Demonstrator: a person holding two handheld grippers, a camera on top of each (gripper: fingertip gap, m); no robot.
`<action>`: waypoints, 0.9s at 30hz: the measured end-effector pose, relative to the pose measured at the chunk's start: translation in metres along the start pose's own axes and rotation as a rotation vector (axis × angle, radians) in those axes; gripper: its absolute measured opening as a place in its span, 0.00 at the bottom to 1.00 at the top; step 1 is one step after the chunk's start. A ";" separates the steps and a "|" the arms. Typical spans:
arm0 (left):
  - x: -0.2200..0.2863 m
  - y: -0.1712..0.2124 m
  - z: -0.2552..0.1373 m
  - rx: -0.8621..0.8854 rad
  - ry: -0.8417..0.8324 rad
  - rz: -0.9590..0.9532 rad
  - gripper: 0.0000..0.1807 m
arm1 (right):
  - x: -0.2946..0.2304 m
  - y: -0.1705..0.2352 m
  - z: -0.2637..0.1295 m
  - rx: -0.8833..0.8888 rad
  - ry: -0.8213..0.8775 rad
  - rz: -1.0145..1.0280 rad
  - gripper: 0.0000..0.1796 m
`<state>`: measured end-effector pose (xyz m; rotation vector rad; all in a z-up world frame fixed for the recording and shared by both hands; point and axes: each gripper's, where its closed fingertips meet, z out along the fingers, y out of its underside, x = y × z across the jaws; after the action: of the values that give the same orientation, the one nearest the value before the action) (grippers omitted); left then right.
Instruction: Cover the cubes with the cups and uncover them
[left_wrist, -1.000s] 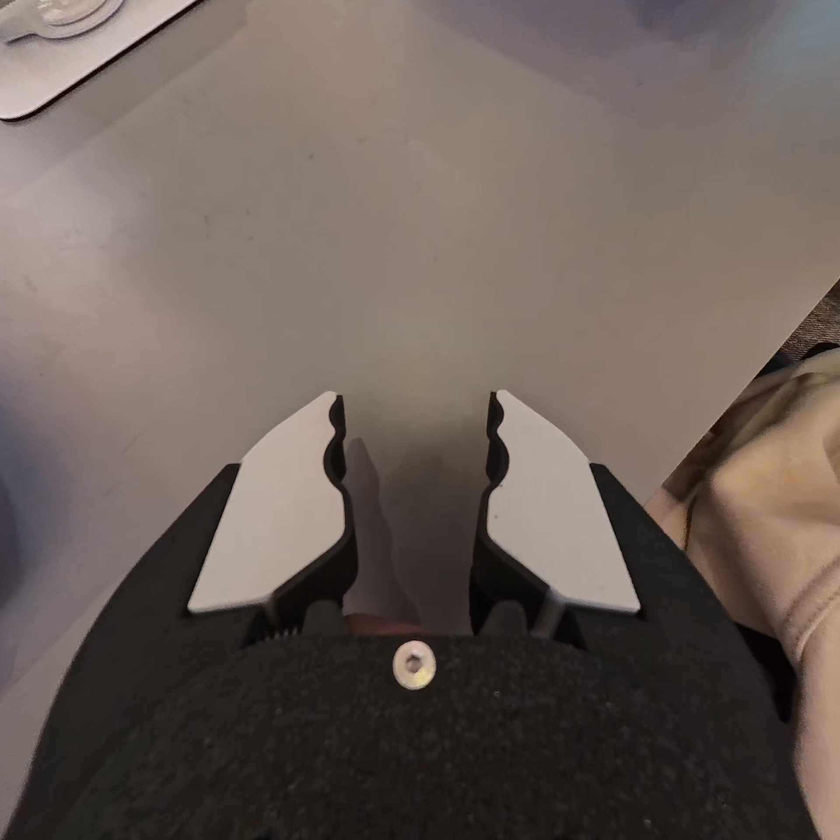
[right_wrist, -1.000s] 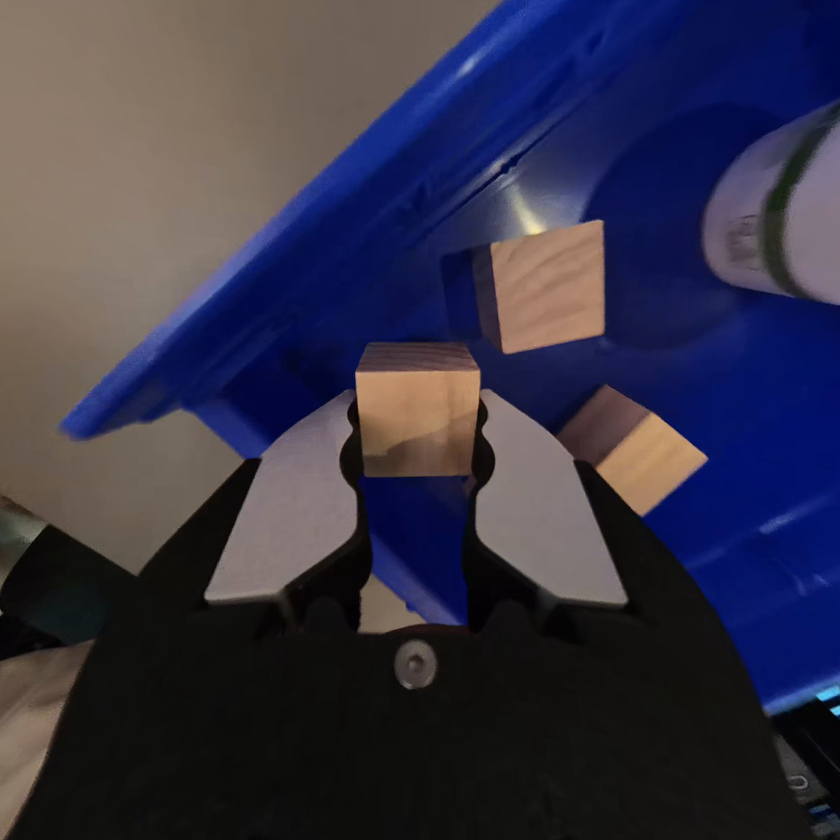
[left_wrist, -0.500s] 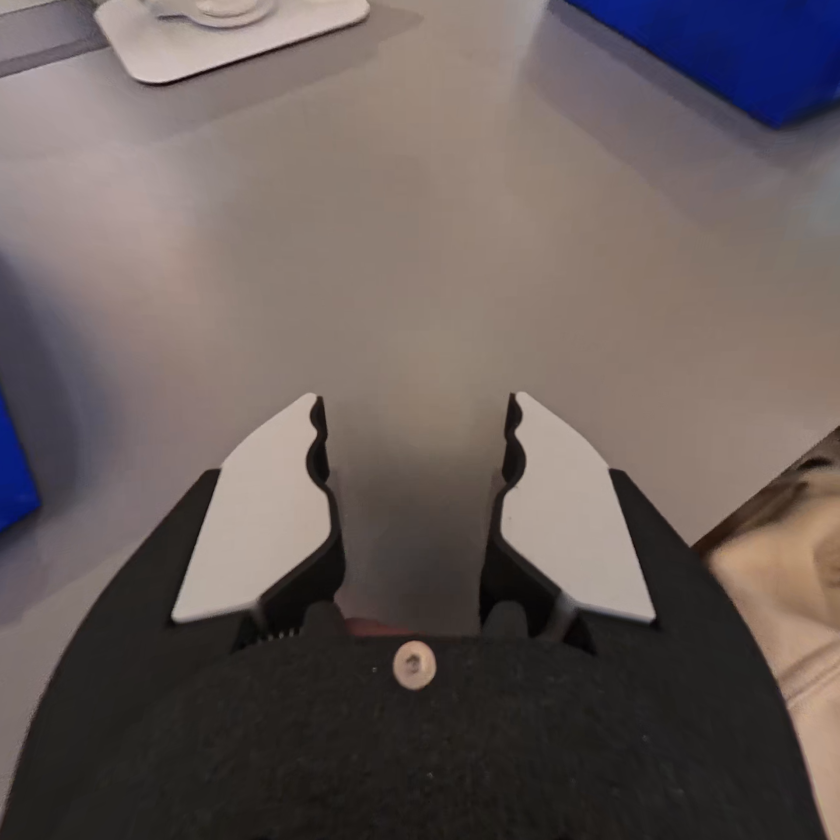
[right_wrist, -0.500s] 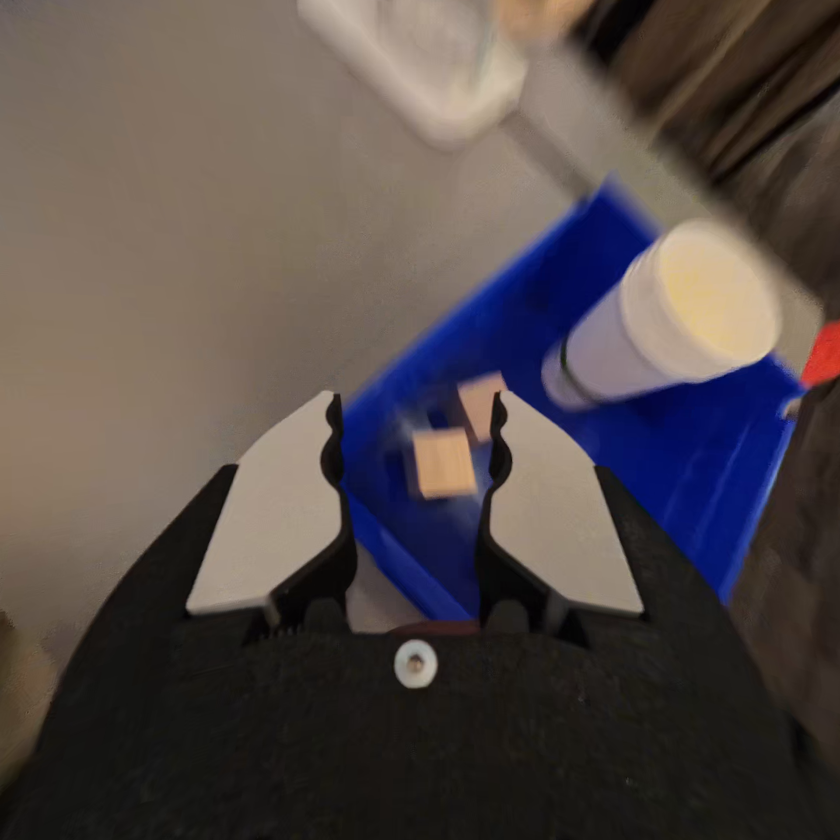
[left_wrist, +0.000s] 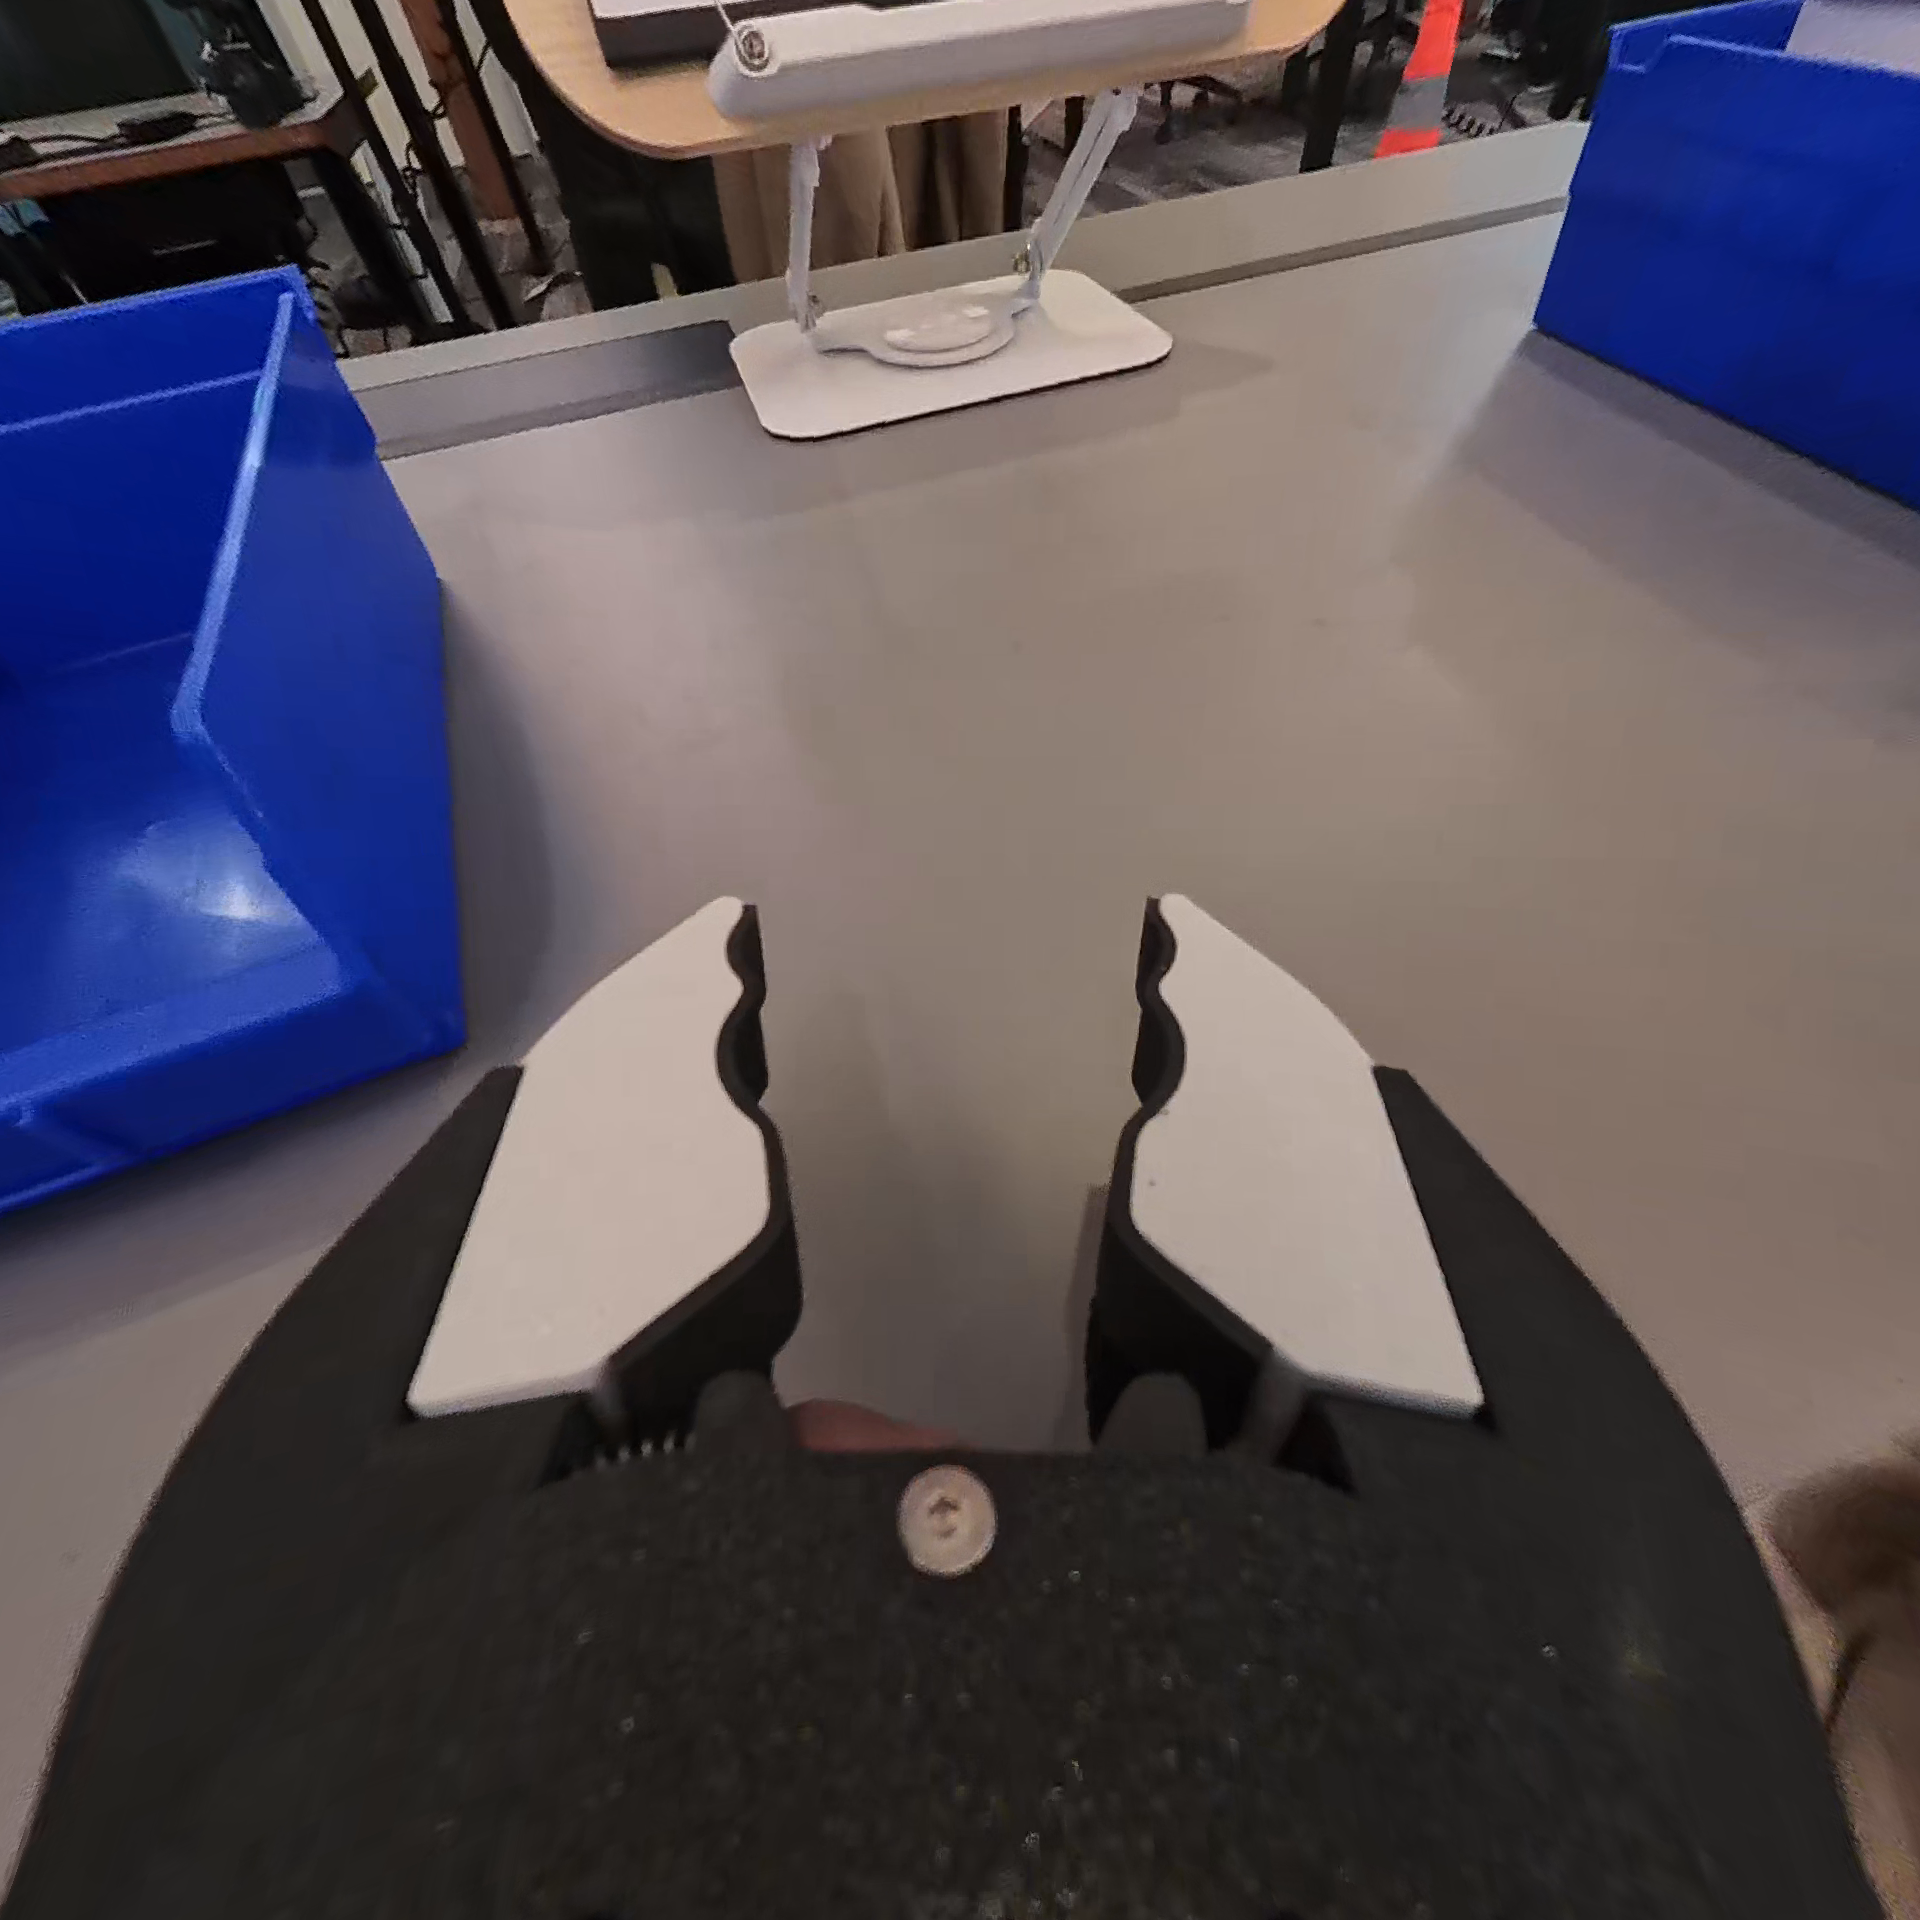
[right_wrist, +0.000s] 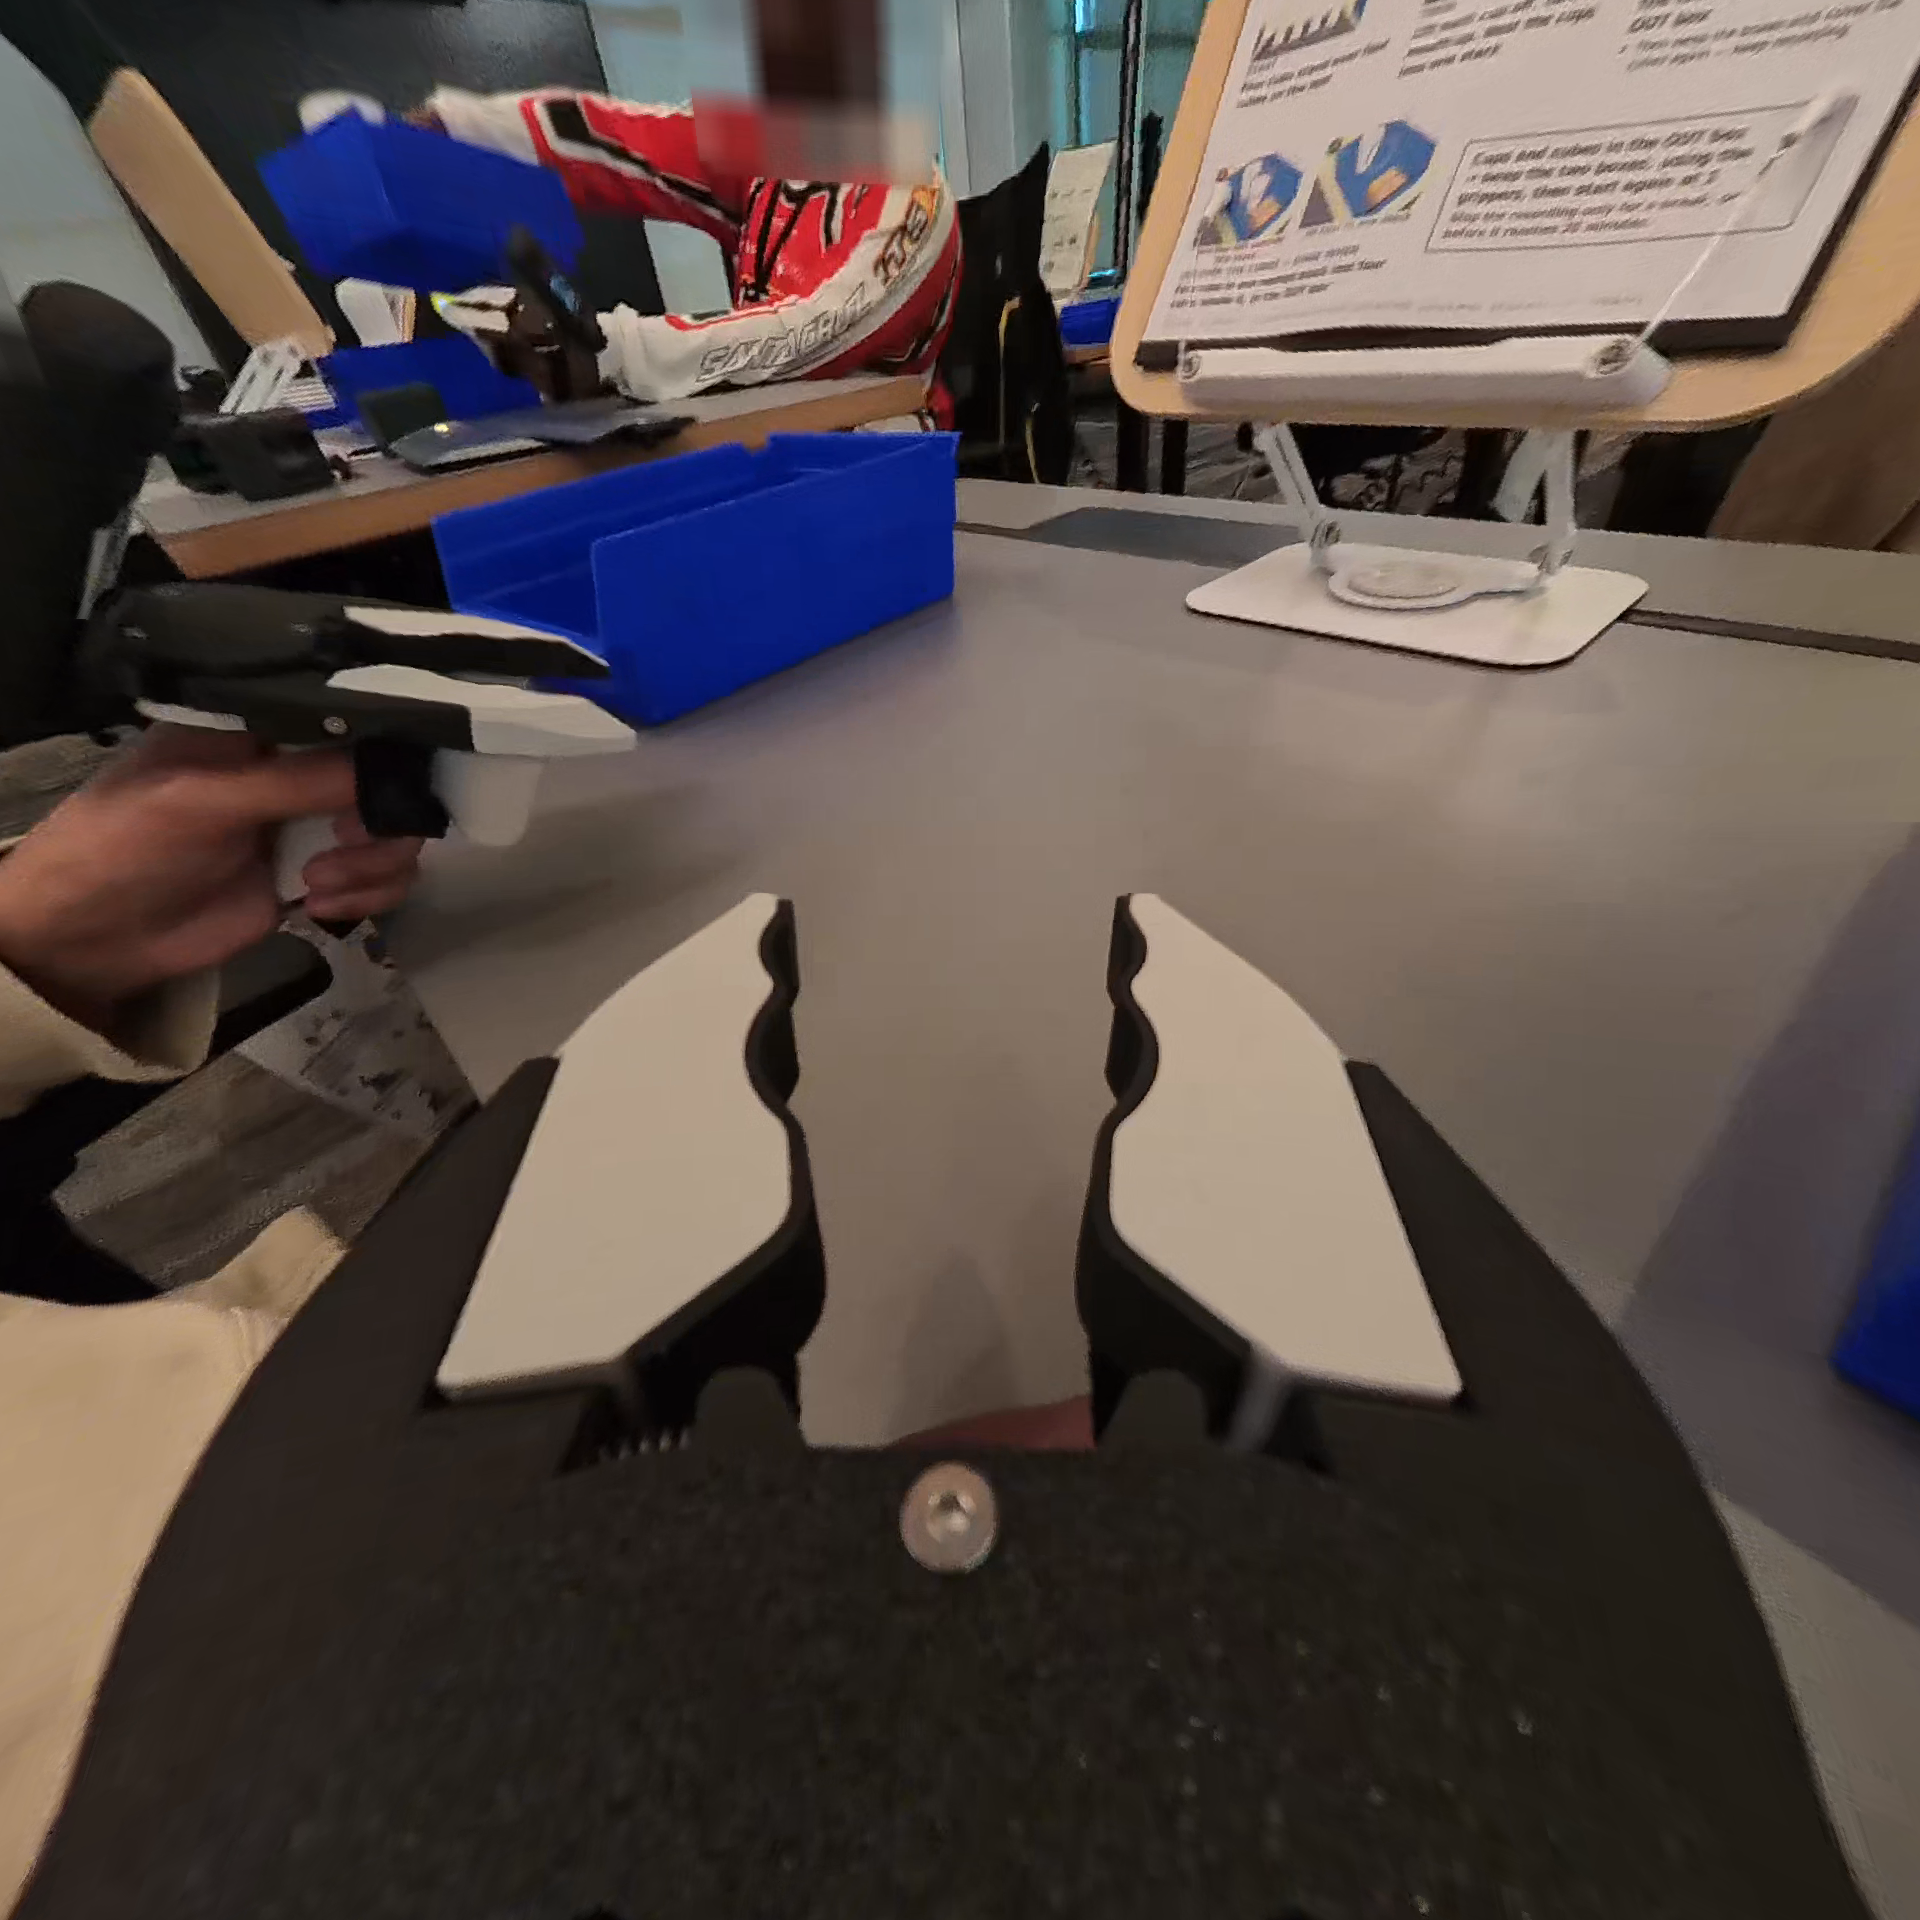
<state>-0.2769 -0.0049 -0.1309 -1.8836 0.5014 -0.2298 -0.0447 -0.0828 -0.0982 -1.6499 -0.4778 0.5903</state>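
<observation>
My left gripper (left_wrist: 948, 925) hangs above the grey tabletop (left_wrist: 1039, 675) with its fingers (left_wrist: 644, 1122) spread wide and nothing between them. My right gripper (right_wrist: 948, 920) is the same, fingers wide apart and empty over bare tabletop. From the right wrist view I can see the left gripper off to the side, held in a hand (right_wrist: 156, 873) with a cream sleeve, pointing toward a blue bin (right_wrist: 727, 561) at the tabletop's left side. In the left wrist view that bin (left_wrist: 208, 727) sits just left of my fingers, and what I can see of its inside is bare. A second blue bin (left_wrist: 1745, 239) stands at the far right. I see no cubes or cups in either view. A white stand (left_wrist: 951, 358) at the far edge carries a tilted instruction board (right_wrist: 1507, 177). Behind the tabletop, a person in a red and white jacket (right_wrist: 790, 249) works at another desk.
</observation>
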 end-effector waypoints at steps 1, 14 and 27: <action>-0.001 0.000 0.001 -0.004 0.004 -0.008 0.38 | 0.004 0.002 -0.001 -0.005 0.018 0.010 0.33; -0.004 0.016 0.006 -0.104 0.005 -0.034 0.38 | 0.118 0.005 -0.027 0.011 0.433 0.272 0.47; 0.009 0.026 0.013 -0.186 0.030 -0.023 0.39 | 0.044 -0.013 0.047 -0.085 0.055 0.262 0.42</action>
<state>-0.2702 -0.0054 -0.1608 -2.0704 0.5368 -0.2331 -0.0396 -0.0174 -0.0955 -1.8201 -0.2510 0.7232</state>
